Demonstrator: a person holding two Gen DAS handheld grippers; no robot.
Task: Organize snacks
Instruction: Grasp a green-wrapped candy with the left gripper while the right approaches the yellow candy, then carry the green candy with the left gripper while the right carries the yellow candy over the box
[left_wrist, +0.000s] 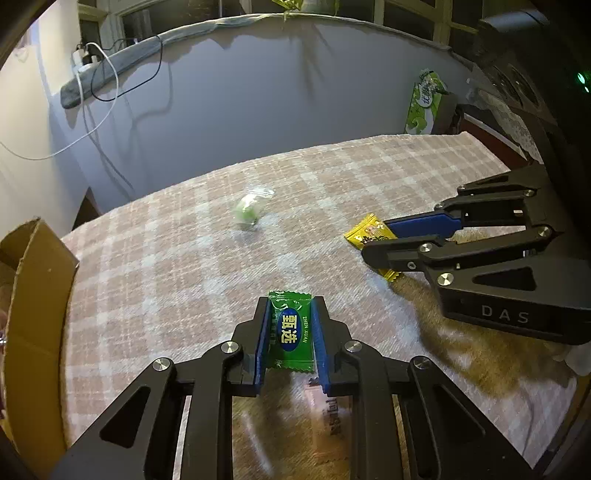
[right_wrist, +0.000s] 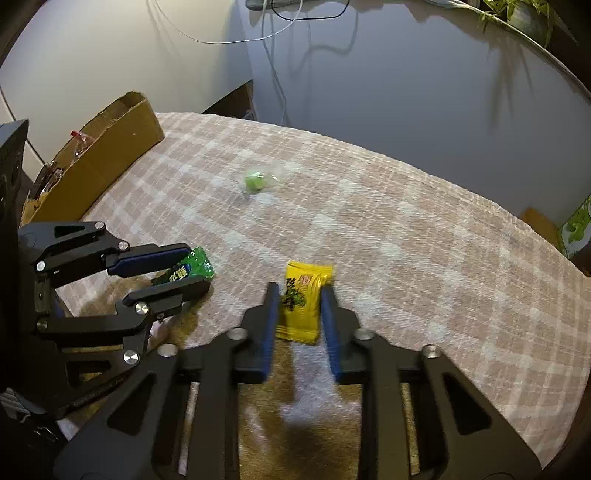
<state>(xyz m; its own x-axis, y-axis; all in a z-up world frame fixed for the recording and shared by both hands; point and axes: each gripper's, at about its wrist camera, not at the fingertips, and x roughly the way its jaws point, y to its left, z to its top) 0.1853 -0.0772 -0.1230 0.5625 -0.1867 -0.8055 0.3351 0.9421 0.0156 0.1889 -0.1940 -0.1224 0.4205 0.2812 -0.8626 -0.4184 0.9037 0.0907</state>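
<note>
A green snack packet (left_wrist: 291, 330) lies on the checked tablecloth (left_wrist: 184, 258) between the blue pads of my left gripper (left_wrist: 291, 306), which touch its two sides. It also shows in the right wrist view (right_wrist: 188, 268). A yellow snack packet (right_wrist: 302, 301) lies between the pads of my right gripper (right_wrist: 300, 291), with a small gap on each side. It also shows in the left wrist view (left_wrist: 369, 236). A small green candy in clear wrap (left_wrist: 248, 210) lies farther out on the cloth, apart from both grippers.
An open cardboard box (right_wrist: 99, 155) stands at the table's left edge, its flap (left_wrist: 33, 295) close to my left gripper. A green tissue pack (left_wrist: 424, 103) stands at the far right corner. Cables (left_wrist: 107, 85) hang on the wall behind.
</note>
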